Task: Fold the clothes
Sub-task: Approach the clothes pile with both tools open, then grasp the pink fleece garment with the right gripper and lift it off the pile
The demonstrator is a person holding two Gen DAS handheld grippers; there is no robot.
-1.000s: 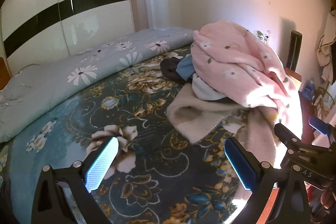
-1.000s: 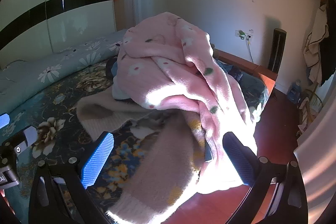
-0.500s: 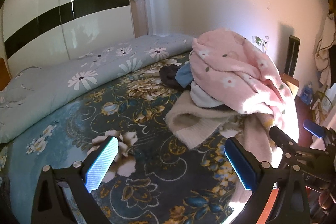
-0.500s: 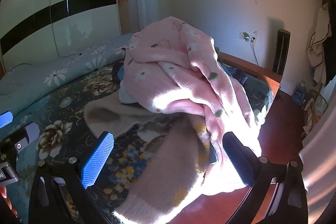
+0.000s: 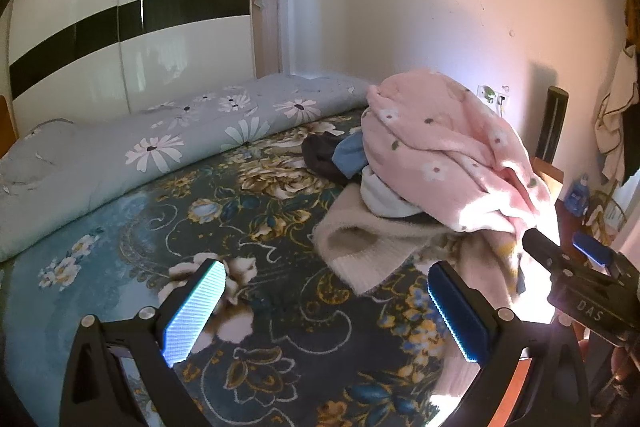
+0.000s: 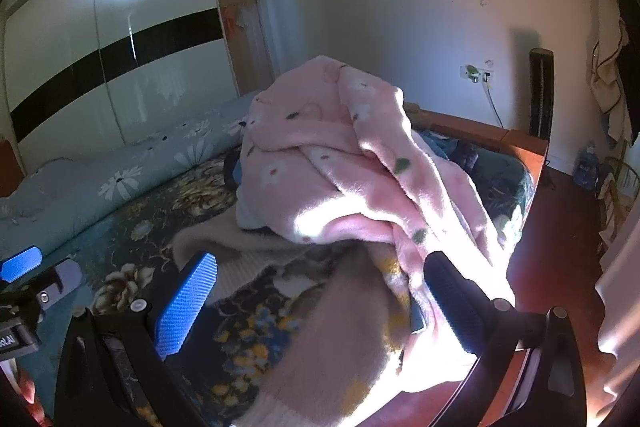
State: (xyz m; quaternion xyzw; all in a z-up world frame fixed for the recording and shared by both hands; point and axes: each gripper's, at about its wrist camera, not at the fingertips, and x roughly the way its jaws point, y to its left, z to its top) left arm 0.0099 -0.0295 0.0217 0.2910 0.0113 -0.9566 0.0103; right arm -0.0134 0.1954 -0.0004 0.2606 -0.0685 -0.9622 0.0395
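A heap of clothes lies on the bed's right side, topped by a pink fleece garment with flowers [image 5: 444, 151] [image 6: 320, 163]. Under it are a cream knit sweater [image 5: 360, 247] [image 6: 280, 339], a pale blue piece [image 5: 350, 157] and a dark piece [image 5: 318, 157]. My left gripper [image 5: 320, 311] is open and empty, above the floral bedspread [image 5: 200, 227], left of the heap. My right gripper [image 6: 320, 303] is open and empty, just short of the sweater hanging over the bed's edge. It also shows in the left wrist view [image 5: 572, 275].
A rolled grey daisy quilt [image 5: 140, 151] lies along the bed's far side. A white wardrobe with a black band [image 5: 120, 27] stands behind. The wooden bed frame [image 6: 508, 139] and red floor [image 6: 568, 219] are at the right; clothes hang on the right wall [image 5: 616, 107].
Both grippers have drawn back and risen a little, so the heap looks smaller and more wall shows. Both stay open. The clothes have not moved.
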